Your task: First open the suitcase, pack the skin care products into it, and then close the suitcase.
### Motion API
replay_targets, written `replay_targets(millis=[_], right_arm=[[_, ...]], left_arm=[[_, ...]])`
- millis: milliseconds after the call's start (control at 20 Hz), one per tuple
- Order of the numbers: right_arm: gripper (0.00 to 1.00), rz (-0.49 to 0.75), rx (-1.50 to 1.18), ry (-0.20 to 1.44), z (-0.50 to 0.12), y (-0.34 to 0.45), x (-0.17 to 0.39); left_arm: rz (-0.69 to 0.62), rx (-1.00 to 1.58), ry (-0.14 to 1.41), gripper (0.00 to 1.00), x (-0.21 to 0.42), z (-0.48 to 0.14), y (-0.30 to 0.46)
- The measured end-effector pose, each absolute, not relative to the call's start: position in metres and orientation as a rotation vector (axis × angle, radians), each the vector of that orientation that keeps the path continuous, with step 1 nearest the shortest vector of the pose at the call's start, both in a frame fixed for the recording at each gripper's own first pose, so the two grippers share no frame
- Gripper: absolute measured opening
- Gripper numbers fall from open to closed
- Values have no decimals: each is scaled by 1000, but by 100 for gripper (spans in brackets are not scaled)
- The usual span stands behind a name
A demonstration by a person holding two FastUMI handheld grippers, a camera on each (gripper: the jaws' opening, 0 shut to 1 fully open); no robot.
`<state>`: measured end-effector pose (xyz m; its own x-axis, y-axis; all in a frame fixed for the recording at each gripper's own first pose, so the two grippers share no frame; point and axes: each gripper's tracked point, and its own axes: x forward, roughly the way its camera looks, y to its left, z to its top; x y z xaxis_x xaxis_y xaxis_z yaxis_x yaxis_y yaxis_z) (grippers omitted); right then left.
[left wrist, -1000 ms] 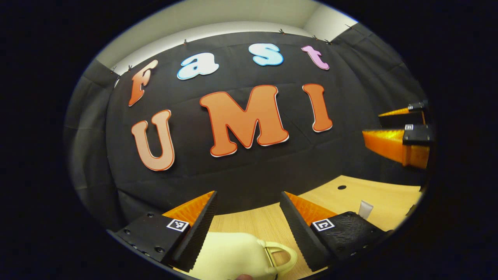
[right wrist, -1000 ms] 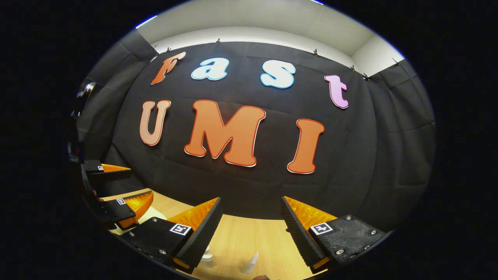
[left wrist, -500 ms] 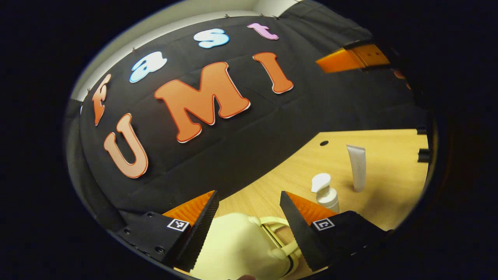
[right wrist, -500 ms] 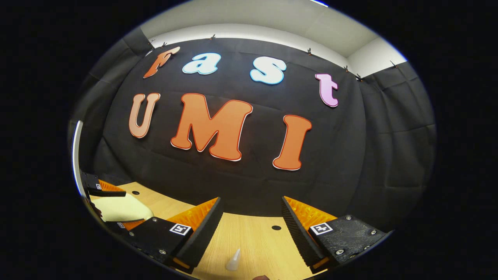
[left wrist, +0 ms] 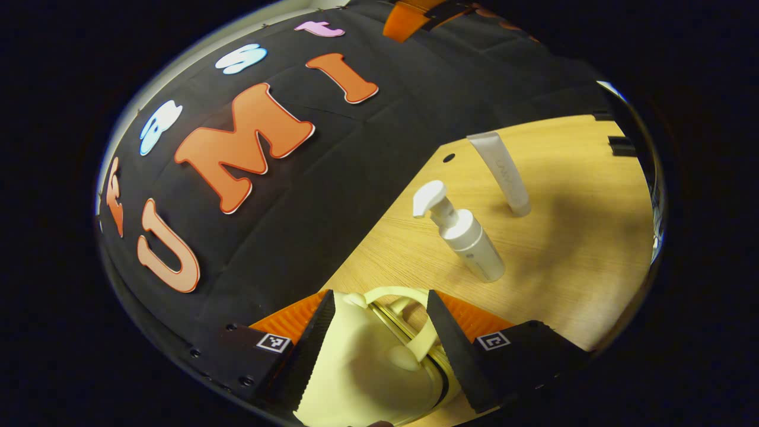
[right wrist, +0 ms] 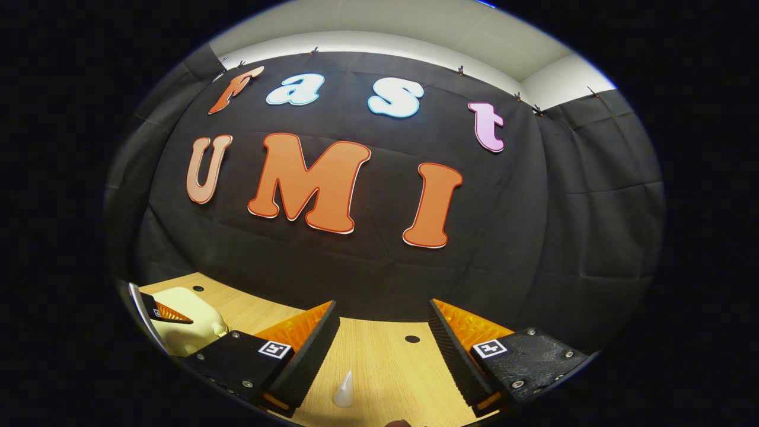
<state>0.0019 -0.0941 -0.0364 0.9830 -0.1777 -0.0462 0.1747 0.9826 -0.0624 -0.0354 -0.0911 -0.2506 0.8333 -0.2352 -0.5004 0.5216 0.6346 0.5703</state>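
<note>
A small pale yellow suitcase [left wrist: 362, 367] lies shut on the wooden table [left wrist: 581, 249], its handle [left wrist: 396, 292] pointing away. My left gripper [left wrist: 379, 296] is open, tilted over it, with one finger on each side of the handle end. A white pump bottle [left wrist: 461, 232] and a white tube [left wrist: 503, 173] stand on the table beyond it. My right gripper [right wrist: 382, 305] is open with nothing between its fingers, held above the table [right wrist: 379, 350]. Below it pokes up the tube's tip [right wrist: 344, 390]. In the right gripper view, the suitcase [right wrist: 187, 332] sits at the far left under a finger of the left gripper [right wrist: 171, 314].
The booth's black cloth wall [left wrist: 332, 196] stands close behind the table. Small dark holes [left wrist: 449, 158] [right wrist: 411, 339] mark the tabletop near the wall. The right gripper's finger [left wrist: 415, 13] shows at the top of the left gripper view.
The left gripper has rolled and dipped toward the suitcase, whose handle end now lies between its fingers; the bottle and tube came fully into view. The right gripper barely shifted.
</note>
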Motion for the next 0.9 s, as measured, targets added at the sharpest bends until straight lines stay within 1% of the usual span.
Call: replay_targets(millis=[150, 250, 300, 400, 450, 500, 550, 600, 650, 700, 750, 800, 850, 900], right_arm=[[95, -179, -49, 52, -38, -96, 2], [95, -178, -44, 56, -41, -96, 1], [95, -179, -43, 58, -43, -96, 0], [95, -180, -38, 62, -45, -97, -1], [95, -181, -34, 65, -47, -96, -1], [95, -177, -30, 70, -49, -96, -1], [95, -178, -29, 70, -49, -96, -2], [96, -177, -29, 69, -49, -96, -2], [95, -179, -32, 67, -48, -96, -3], [95, -180, -33, 65, -48, -97, -3], [95, -180, -32, 65, -48, -97, -3], [95, -183, -33, 64, -48, -98, -3], [95, -184, -33, 66, -48, -99, -4], [95, -187, -33, 66, -48, -100, -6]], left_arm=[[-490, 863, 427, 96, -42, -268, -94], [-511, 923, 443, 90, -45, -277, -92], [-503, 951, 452, 88, -46, -282, -88], [-486, 1010, 484, 87, -45, -294, -82], [-475, 1047, 499, 82, -44, -300, -79], [-471, 1077, 512, 75, -44, -304, -77], [-467, 1101, 517, 73, -43, -307, -77], [-458, 1122, 505, 75, -39, -304, -78], [-463, 1132, 502, 55, -38, -304, -81], [-461, 1143, 500, 42, -35, -305, -83], [-458, 1143, 506, 31, -36, -306, -82], [-446, 1143, 445, 30, -31, -300, -88], [-443, 1133, 455, 5, -37, -293, -87], [-439, 1075, 475, 4, -40, -296, -86]])
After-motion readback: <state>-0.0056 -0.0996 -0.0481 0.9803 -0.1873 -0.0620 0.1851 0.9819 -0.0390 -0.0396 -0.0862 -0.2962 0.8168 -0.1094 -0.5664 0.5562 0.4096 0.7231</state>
